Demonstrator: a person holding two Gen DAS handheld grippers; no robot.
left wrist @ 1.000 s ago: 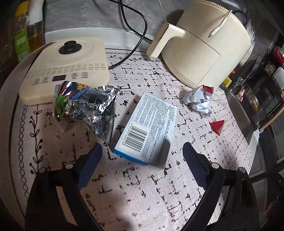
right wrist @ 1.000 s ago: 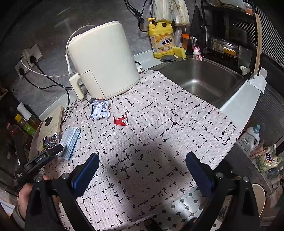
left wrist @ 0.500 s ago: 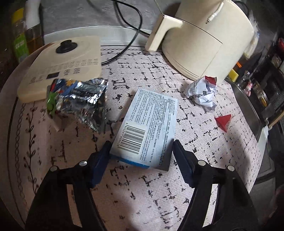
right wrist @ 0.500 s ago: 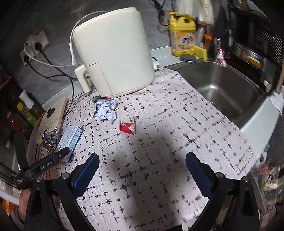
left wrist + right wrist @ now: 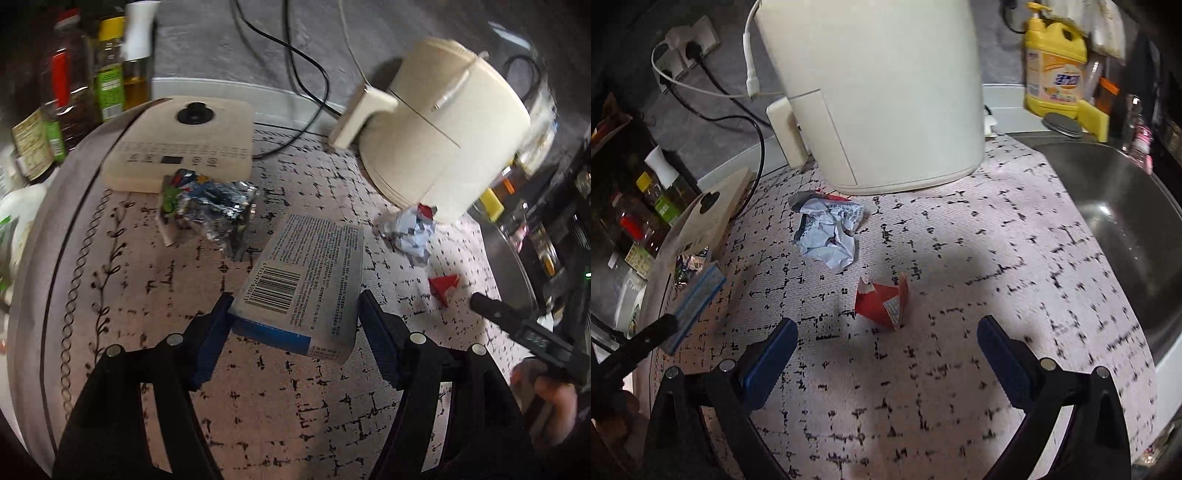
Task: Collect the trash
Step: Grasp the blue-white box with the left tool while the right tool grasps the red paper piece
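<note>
A flat white-and-blue carton with a barcode (image 5: 306, 280) lies on the patterned mat; my left gripper (image 5: 295, 325) has closed on its near end, both pads against its sides. A crumpled foil snack bag (image 5: 210, 206), a crumpled paper ball (image 5: 410, 232) and a red torn wrapper (image 5: 443, 288) lie beyond. My right gripper (image 5: 886, 339) is open and empty, just short of the red wrapper (image 5: 882, 301), with the paper ball (image 5: 827, 232) farther back. The carton (image 5: 698, 299) also shows at the left of the right wrist view.
A cream air fryer (image 5: 879, 92) stands at the back of the mat, a cream induction cooker (image 5: 181, 147) to the left with bottles (image 5: 107, 74) behind. A steel sink (image 5: 1115, 221) is right, a yellow detergent bottle (image 5: 1052, 62) behind it. Cables trail along the wall.
My left gripper moved forward and closed on the carton's near end. My right gripper moved in toward the red wrapper and stayed open.
</note>
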